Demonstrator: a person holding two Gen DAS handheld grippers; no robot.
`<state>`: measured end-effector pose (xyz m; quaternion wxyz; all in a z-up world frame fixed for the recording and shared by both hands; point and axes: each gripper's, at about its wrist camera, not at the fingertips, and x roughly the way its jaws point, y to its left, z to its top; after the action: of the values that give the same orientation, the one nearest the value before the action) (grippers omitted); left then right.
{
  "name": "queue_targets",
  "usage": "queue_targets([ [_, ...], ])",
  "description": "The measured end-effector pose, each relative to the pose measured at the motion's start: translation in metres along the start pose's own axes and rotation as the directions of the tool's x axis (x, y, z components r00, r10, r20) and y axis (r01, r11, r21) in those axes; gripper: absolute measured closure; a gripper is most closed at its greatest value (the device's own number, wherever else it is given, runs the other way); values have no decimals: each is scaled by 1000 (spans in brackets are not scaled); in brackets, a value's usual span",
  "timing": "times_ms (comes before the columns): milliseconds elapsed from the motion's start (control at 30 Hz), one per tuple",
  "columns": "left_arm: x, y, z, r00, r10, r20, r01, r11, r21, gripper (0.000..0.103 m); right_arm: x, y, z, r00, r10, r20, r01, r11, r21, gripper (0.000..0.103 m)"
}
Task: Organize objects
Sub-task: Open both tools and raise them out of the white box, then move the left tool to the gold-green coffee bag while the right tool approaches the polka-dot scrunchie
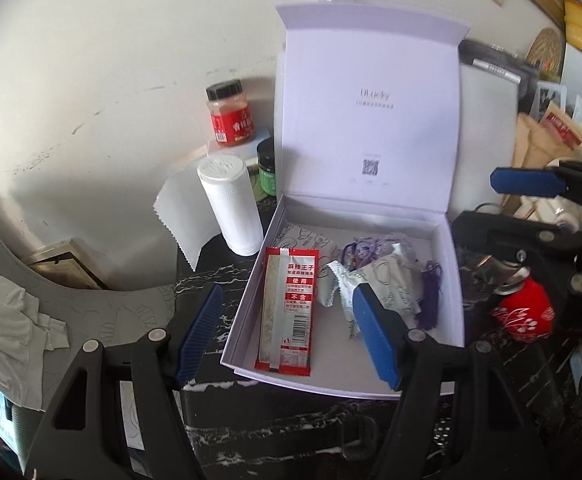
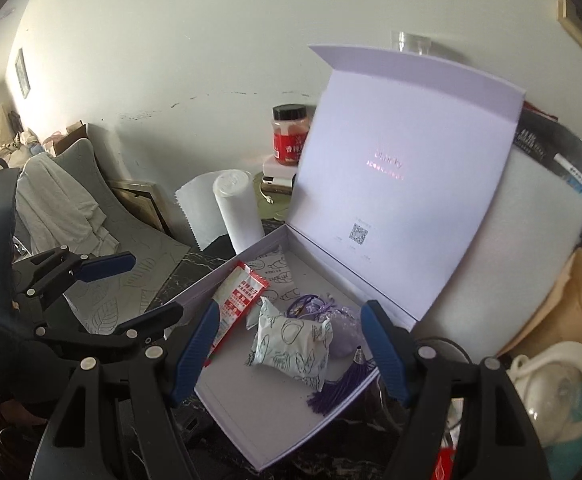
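our left tongs (image 1: 287, 334) hang released above the near left corner of the box (image 1: 449, 280), blue pads apart with nothing between them; the left pad sits over the dark marbled desk (image 1: 291, 432) and the right pad over the box floor. our right tongs (image 2: 291, 354) are likewise released and empty, their pads spread over the box's near end. in the left view we see the right tongs (image 1: 525, 184) at the right edge, and in the right view the left tongs (image 2: 107, 266) at the left.

the box is pale lilac, its lid (image 1: 371, 112) standing upright at the back, with faint lettering and a small square code printed inside. in the box lie a red and white snack packet (image 1: 287, 308) along the left side, a crumpled patterned pouch (image 2: 291, 344) near the middle, a second patterned pouch (image 1: 311, 238) at the back left, and a purple sachet (image 2: 343, 336) with a tassel (image 2: 339, 388) toward the right side.

just beside the box on the left stands a white cylinder (image 1: 231, 204), with a red jar (image 1: 229, 114) with a black lid behind it and a green jar (image 1: 267, 172) close against the lid. a red-topped bottle (image 1: 525, 312) lies to the right of the box.
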<state>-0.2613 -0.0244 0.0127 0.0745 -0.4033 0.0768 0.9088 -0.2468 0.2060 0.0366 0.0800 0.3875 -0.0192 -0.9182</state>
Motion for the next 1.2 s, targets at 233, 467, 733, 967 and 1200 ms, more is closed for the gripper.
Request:
queue_targets([
  [233, -39, -10, -13, 1000, 0, 22, 0, 1000, -1, 37, -36, 11, -14, 1000, -4, 28, 4, 1000, -15, 29],
  [467, -70, -24, -33, 1000, 0, 27, 0, 1000, -7, 37, -70, 21, -33, 998, -25, 49, 27, 999, -28, 29],
  [733, -103, -35, -60, 999, 4, 40, -4, 1000, -19, 35, -102, 32, -60, 997, -39, 66, 41, 999, -36, 29],
  [967, -122, -47, -89, 999, -15, 37, 15, 1000, -11, 35, -117, 39, -87, 998, -31, 60, 33, 999, -32, 29],
  [1200, -136, -55, -119, 1000, -14, 25, 15, 999, -37, 32, -128, 43, -118, 999, -16, 37, 16, 1000, -23, 29],
])
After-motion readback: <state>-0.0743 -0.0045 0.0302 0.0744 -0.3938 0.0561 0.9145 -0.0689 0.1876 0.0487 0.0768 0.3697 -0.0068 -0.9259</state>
